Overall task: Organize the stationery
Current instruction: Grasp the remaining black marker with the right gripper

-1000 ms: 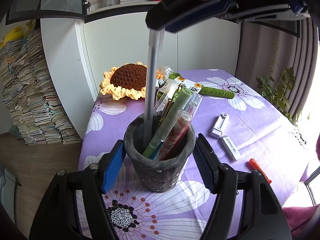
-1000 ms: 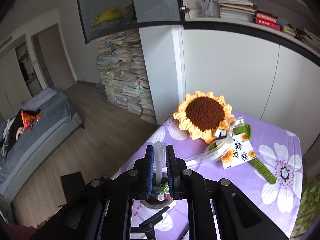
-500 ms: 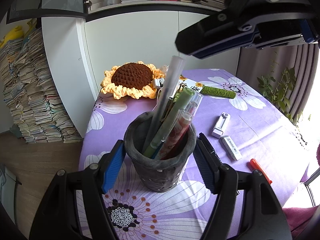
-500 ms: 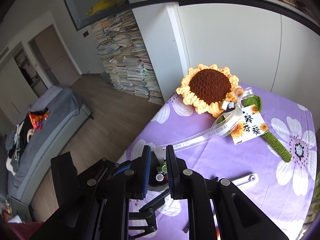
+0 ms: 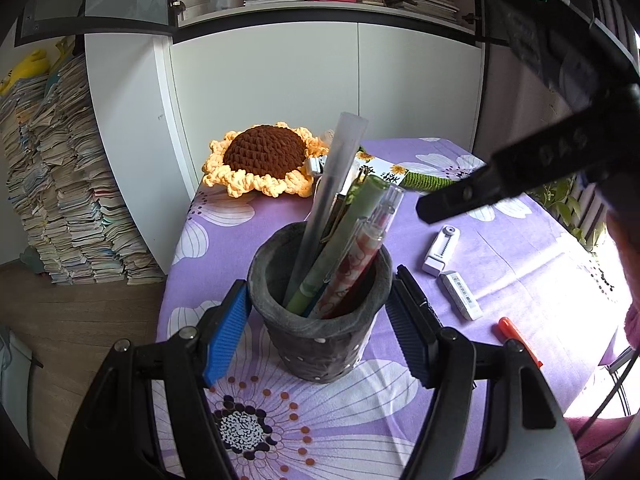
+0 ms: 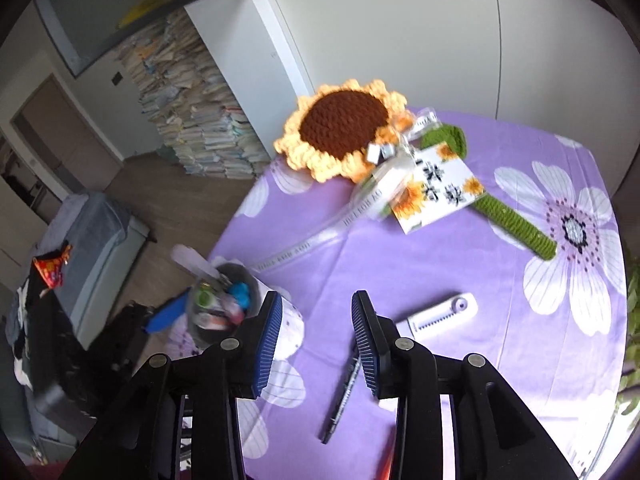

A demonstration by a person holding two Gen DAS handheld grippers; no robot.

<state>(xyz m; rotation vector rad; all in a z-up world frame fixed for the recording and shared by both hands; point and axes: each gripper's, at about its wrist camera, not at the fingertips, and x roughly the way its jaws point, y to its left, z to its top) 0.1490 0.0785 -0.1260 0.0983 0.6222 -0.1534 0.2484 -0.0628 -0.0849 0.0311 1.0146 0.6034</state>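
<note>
Stationery is partly gathered in a grey felt pen cup [image 5: 320, 320] that stands upright on the purple flowered tablecloth [image 5: 500, 272], near the table's left edge. The left gripper [image 5: 316, 332] clamps the cup, its blue pads [image 5: 226, 332] pressed against either side of the soft wall. Inside the cup lean a tall frosted translucent pen [image 5: 328, 208], a green pen [image 5: 340, 244] and a patterned red-and-white pen [image 5: 360, 264], all tilted toward the far right. The right gripper [image 6: 316, 344] hangs above bare cloth to the right of the cup, its jaws opening with nothing between them; just below and between them a black pen [image 6: 344, 392] lies flat on the cloth. From the left wrist view that black pen is mostly hidden behind the left gripper's right finger, touching or just beside it. A white correction-tape dispenser [image 5: 440, 250] and a white eraser [image 5: 460, 294] lie close together to the cup's right, with an orange pen [image 5: 516, 336] nearer the table edge. Behind the cup lies a crocheted sunflower [image 5: 260, 160] with a green stem [image 6: 516, 224], a ribbon and a printed card [image 6: 436, 188]. Stacked papers [image 5: 60, 184] fill the floor beside a white cabinet [image 5: 260, 80].
</note>
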